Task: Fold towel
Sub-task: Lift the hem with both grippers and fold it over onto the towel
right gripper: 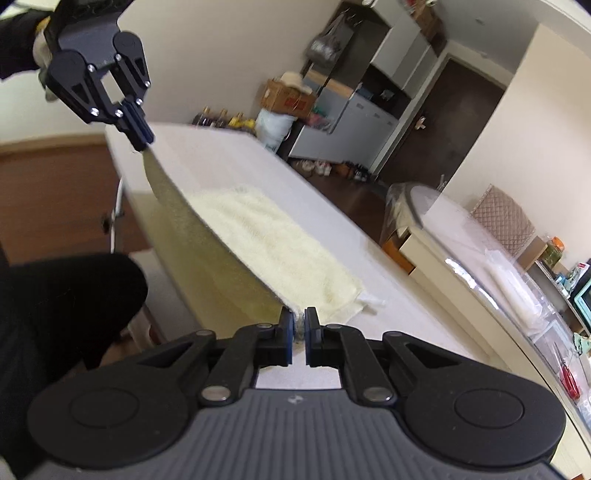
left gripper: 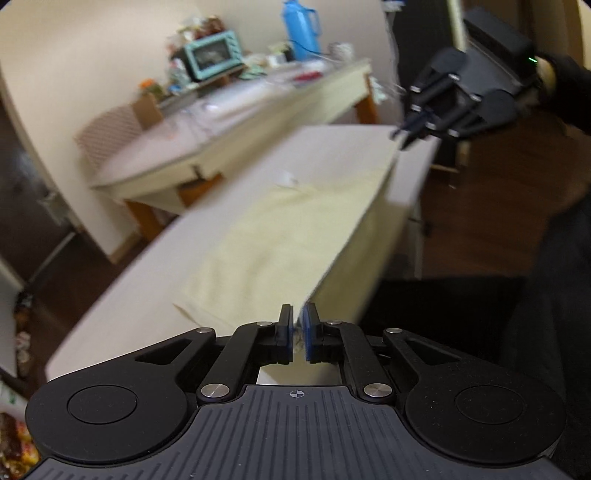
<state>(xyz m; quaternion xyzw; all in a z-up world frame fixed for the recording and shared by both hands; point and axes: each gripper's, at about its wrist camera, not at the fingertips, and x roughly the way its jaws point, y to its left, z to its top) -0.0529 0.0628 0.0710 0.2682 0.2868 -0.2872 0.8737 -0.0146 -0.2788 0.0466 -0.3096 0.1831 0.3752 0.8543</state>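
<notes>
A pale yellow towel (left gripper: pixel 280 236) lies along the white table (left gripper: pixel 155 258), its near edge lifted and stretched taut between both grippers. My left gripper (left gripper: pixel 298 325) is shut on one corner of the towel. My right gripper (right gripper: pixel 300 325) is shut on the other corner of the same edge. In the left wrist view the right gripper (left gripper: pixel 402 134) shows at the upper right, pinching the towel edge. In the right wrist view the left gripper (right gripper: pixel 142 138) shows at the upper left, pinching the towel (right gripper: pixel 273 251). The far part of the towel rests flat on the table (right gripper: pixel 229 158).
A second table (left gripper: pixel 236 122) behind carries a teal toaster oven (left gripper: pixel 212 55), a blue thermos (left gripper: pixel 301 27) and clutter. A person's dark leg (right gripper: pixel 62 306) is beside the table. Boxes and bottles (right gripper: pixel 225 120) stand past the table's far end.
</notes>
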